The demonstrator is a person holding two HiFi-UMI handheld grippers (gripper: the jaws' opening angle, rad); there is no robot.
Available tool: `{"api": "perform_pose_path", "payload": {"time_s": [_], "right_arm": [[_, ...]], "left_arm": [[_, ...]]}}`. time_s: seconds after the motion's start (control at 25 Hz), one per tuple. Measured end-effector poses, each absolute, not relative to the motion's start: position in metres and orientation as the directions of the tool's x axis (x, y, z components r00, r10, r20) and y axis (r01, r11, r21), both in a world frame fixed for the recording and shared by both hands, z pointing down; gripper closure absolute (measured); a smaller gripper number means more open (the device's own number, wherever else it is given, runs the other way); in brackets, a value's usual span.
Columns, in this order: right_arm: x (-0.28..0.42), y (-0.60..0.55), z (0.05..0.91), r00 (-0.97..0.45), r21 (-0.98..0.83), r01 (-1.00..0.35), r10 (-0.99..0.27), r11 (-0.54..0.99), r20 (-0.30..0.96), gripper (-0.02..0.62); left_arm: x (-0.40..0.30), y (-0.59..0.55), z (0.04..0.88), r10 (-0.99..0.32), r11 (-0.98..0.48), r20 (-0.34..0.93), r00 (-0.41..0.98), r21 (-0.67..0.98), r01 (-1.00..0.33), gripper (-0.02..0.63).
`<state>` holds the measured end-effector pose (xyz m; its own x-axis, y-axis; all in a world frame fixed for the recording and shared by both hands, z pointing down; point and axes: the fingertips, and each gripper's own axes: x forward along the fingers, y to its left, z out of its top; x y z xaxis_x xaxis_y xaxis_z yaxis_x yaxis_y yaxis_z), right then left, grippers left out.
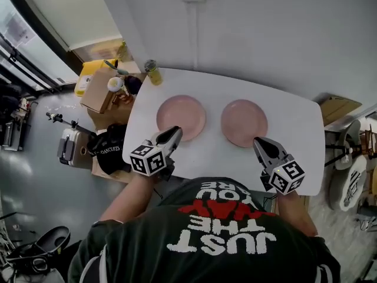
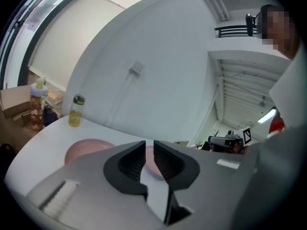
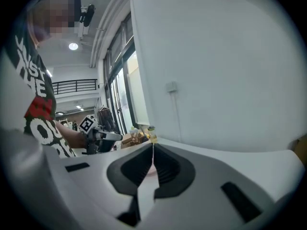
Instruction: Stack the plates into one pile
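2 pink plates lie flat on the white bench (image 1: 294, 122), side by side along the 9-to-3 line. They are apart, with a strip of bare bench between them, so no pile has been started.

The left plate (image 1: 182, 112) sits just ahead of the left hand-held gripper (image 1: 174, 133), toward 12 to 1 o'clock from its tips. Those tips hover at the plate's near rim, at about its 6 to 7 o'clock edge. The left gripper view shows the jaws slightly apart, a narrow slit with nothing between the pads.

The right plate (image 1: 244, 122) lies toward 11 o'clock from the right hand-held gripper (image 1: 258, 141), whose tips sit at that plate's 5 o'clock rim. Its jaws are together, the tips meeting, and it holds nothing.

Being round, the plates have no long axis, so any point on a rim will take a grip. What matters is approach: each hand-held gripper is about equally near its own plate and well off from the other one.

My judgement is that the next move is a pinch on a near rim. The left side looks readier, since its jaws already stand ajar. The lifted plate would then travel toward 3 o'clock to settle on its neighbour. The right jaws would have to part first to do the mirror move toward 9 o'clock.
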<state>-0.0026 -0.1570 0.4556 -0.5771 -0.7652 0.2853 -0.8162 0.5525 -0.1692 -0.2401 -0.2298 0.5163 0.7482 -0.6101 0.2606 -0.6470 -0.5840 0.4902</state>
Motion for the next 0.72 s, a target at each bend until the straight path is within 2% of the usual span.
{"api": "perform_pose_path", "payload": {"time_s": [0.28,0.52,0.72], "right_arm": [[-0.059,-0.185,0.458,-0.657,-0.134,-0.746,-0.688,0.652,0.307,0.589],[-0.101,-0.206,0.466,-0.695,-0.14,-0.704,-0.636,0.696,0.334,0.589],[-0.11,-0.213,0.48,-0.684,-0.151,-0.709,-0.622,0.689,0.381,0.589]], "left_arm": [[-0.318,-0.268,0.587,-0.667,-0.347,0.445,0.598,0.524,-0.778,0.488],[-0.356,-0.29,0.68,-0.576,-0.034,0.605,0.549,0.654,-0.756,0.428],[-0.366,-0.307,0.727,-0.511,0.023,0.701,0.497,0.589,-0.808,0.416]]}}
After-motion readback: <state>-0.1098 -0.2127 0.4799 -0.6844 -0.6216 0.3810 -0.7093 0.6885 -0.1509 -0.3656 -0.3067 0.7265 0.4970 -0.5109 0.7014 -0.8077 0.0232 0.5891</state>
